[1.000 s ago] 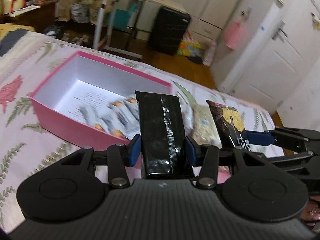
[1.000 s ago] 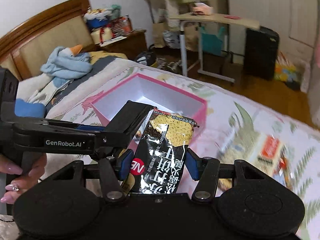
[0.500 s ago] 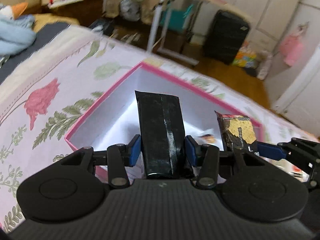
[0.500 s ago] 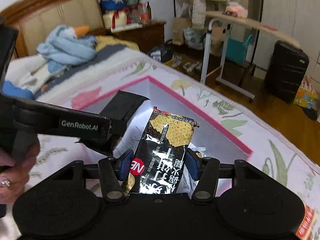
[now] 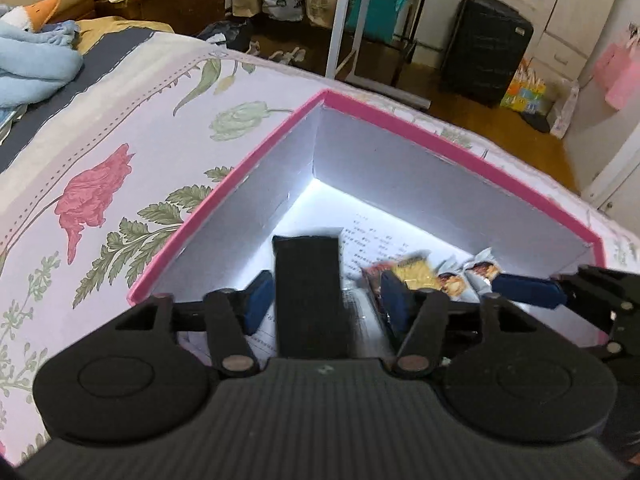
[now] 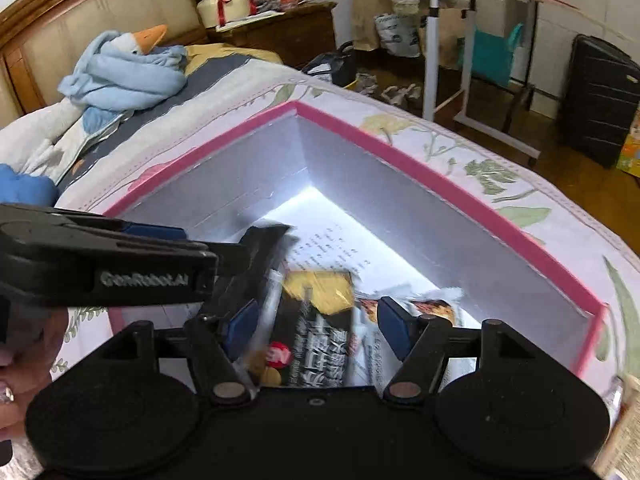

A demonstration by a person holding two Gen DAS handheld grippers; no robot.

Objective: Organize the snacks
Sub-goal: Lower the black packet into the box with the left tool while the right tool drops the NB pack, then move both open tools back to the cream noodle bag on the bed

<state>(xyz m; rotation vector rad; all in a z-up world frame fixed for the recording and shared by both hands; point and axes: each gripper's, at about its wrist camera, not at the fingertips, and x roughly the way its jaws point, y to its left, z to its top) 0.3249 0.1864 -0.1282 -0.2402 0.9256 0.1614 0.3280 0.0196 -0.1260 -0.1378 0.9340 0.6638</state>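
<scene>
Both grippers had come down over the pink box (image 5: 448,136) since a second before, when they were higher up and off to its side. Back then each one pinched a snack tight. Now the fingers of both were opening.

From the left wrist view, the left gripper (image 5: 326,300) hung over the inside of the box. Its blue pads (image 5: 258,302) stood apart from the black packet (image 5: 310,292), with a gap on each side. The packet was blurry between them, so it looked let go. It sat over the white floor of the box, near the left wall.

From the right wrist view, the right gripper (image 6: 318,326) was also over the box. Its blue pads (image 6: 394,330) were spread wide, and the cracker packet (image 6: 316,332) lay between them without being pressed. It was blurry too.

Small wrapped snacks (image 5: 468,274) lay on the printed paper (image 6: 344,248) at the bottom of the box. The box sat on the flowered bedspread (image 5: 104,168). A blue blanket with a goose toy (image 6: 124,68) lay near the headboard, well apart from the box. A person's hand (image 6: 24,364) held the left gripper's handle.
</scene>
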